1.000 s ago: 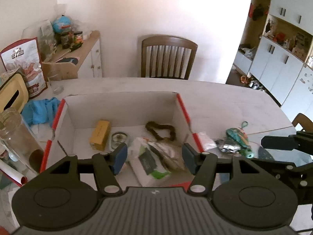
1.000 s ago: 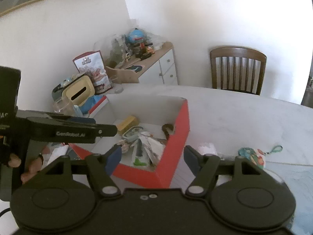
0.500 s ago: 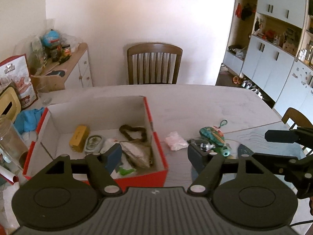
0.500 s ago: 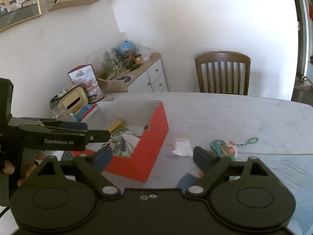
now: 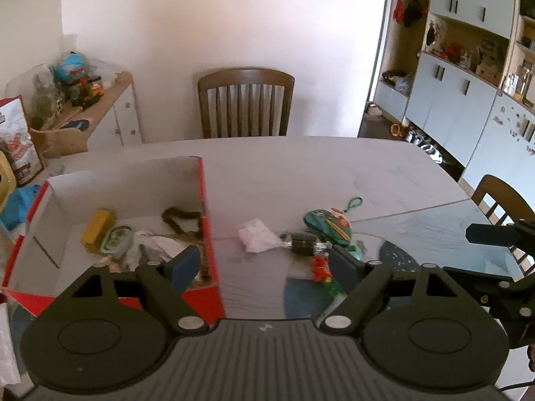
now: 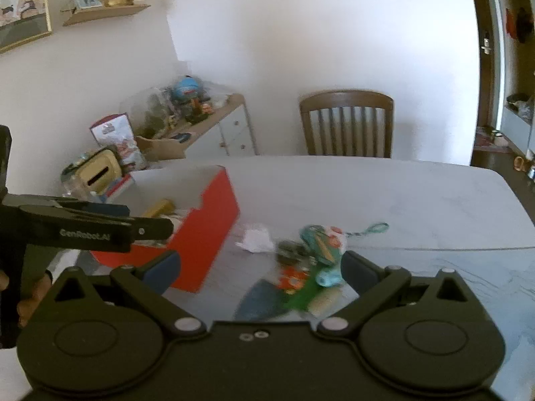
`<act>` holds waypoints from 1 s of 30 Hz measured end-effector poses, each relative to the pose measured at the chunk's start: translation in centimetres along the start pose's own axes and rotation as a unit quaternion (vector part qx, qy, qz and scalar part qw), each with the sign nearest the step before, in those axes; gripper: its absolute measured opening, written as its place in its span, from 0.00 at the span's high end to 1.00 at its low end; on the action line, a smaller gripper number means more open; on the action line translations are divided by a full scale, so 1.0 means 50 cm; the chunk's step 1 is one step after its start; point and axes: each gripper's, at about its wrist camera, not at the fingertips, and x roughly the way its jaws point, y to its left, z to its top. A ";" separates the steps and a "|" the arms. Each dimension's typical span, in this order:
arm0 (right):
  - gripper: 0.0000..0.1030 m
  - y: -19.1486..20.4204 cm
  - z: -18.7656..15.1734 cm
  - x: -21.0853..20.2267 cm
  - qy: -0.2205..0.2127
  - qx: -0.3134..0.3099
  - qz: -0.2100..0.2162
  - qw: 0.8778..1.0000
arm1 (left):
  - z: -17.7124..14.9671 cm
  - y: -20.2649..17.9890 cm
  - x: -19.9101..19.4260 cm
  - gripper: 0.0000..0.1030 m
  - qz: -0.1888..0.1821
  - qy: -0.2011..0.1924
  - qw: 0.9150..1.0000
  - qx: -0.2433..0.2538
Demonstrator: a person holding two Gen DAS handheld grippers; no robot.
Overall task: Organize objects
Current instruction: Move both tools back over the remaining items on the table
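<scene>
Left gripper [image 5: 264, 264] over box [image 5: 209, 220] edge, seemingly empty

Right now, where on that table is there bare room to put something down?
The far half of the table, between the box and the chair, is bare. It is crowded nearer, around the tissue and pouch, and inside the box.

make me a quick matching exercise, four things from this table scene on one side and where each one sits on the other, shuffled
Things:
1. yellow rectangular block
2. crumpled white plastic wrapper
3. teal fabric pouch with a cord loop
4. brown wooden chair

Places:
a. on the bare tabletop, just right of the box
b. behind the table's far edge
c. inside the red cardboard box
d. right of the wrapper, on the table

Pairs: 1-c, 2-a, 3-d, 4-b
</scene>
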 end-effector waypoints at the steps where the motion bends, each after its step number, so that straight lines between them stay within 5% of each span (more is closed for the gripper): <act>1: 0.01 -0.009 -0.004 0.000 0.002 0.002 -0.003 1.000 | -0.001 -0.008 0.004 0.18 -0.001 0.002 1.000 0.002; 8: 0.01 -0.086 -0.039 -0.011 0.018 0.022 -0.031 0.999 | -0.013 -0.054 0.046 0.17 -0.012 0.021 1.000 0.004; 11: 0.01 -0.119 -0.055 -0.013 0.029 0.029 -0.042 0.998 | -0.021 -0.069 0.071 0.06 -0.015 0.032 0.999 0.003; 30: 0.05 -0.227 -0.057 0.101 0.077 0.038 -0.052 0.995 | -0.090 -0.111 0.246 0.06 0.012 0.055 0.998 -0.005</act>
